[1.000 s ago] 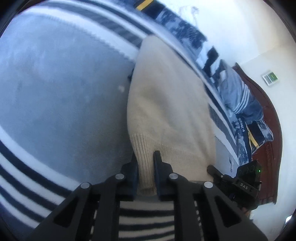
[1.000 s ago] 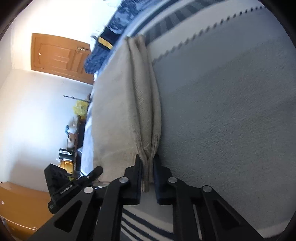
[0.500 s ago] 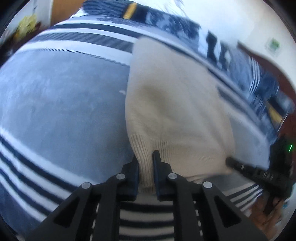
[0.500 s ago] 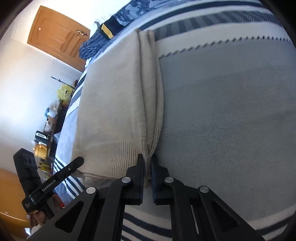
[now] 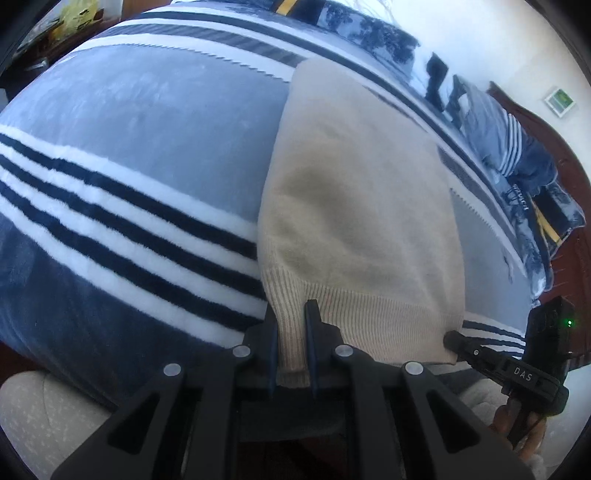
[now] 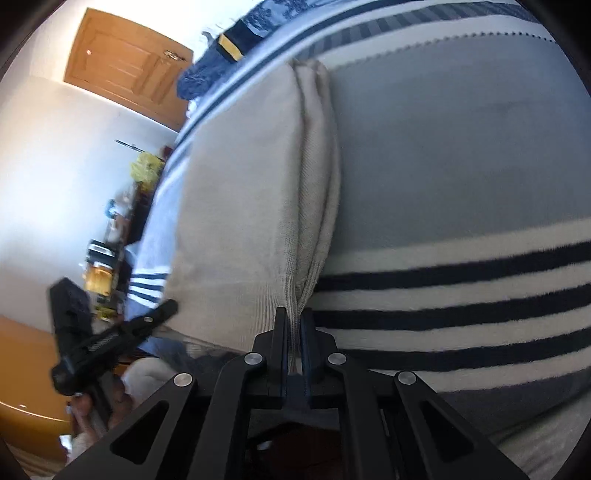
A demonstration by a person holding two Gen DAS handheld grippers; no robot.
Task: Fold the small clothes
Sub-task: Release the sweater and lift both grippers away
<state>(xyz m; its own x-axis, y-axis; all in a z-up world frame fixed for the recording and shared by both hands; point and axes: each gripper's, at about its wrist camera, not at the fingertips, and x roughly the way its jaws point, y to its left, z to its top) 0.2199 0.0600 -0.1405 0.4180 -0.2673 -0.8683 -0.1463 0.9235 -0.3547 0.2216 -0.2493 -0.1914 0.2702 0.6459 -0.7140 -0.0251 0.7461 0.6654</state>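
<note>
The sweater, a cream knit one, lies on the striped blanket of a bed, its long axis running straight away from both tools toward the far side where dark bedding is piled. Its ribbed hem is the near end, right at the blanket's near edge. The left gripper has its fingers nearly closed, pinching the hem at the left corner; the right gripper is likewise clamped tight on the right corner, where several layers of the already folded side edge bunch together. Each tool shows in the other's view, so they sit at opposite ends of the same hem, well apart and about equally near the cloth. Judging from this, the next fold would carry the hem forward along the sweater's length toward the far end, both hands travelling together; if one leads, the fold will likely land crooked, and the stacked right edge could slip apart.
</note>
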